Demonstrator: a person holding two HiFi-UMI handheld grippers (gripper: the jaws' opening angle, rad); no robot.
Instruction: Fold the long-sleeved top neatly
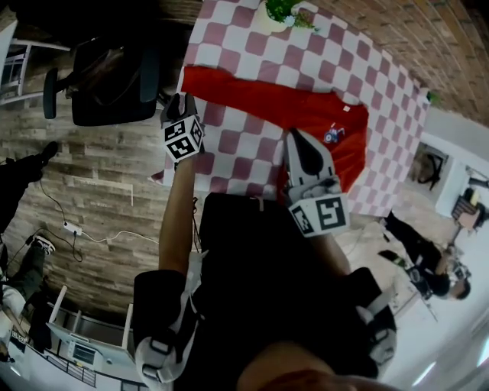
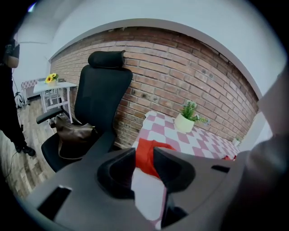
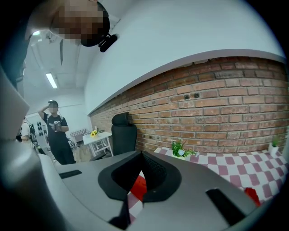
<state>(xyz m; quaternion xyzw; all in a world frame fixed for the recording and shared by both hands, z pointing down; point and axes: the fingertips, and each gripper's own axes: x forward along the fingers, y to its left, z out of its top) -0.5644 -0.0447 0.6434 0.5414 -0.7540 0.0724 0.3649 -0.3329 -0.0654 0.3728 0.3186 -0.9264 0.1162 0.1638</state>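
Note:
A red long-sleeved top [image 1: 306,107] lies spread on the table with the red-and-white checked cloth [image 1: 244,53], one sleeve stretched towards the table's left edge. My left gripper [image 1: 182,99] hovers at that left edge by the sleeve end. Its jaws stand apart, and the red top [image 2: 146,164] shows through the gap of the left gripper [image 2: 144,150] without being pinched. My right gripper [image 1: 295,137] is over the near edge of the top's body. The right gripper [image 3: 141,153] is shut with its tips meeting; red cloth [image 3: 139,186] shows below them, not gripped.
A potted plant [image 1: 279,11] stands at the table's far edge against a brick wall [image 2: 180,67]. A black office chair [image 1: 107,80] carrying a brown bag [image 2: 74,133] stands left of the table. A person [image 1: 428,260] is to the right, and a cable [image 1: 99,233] lies on the floor.

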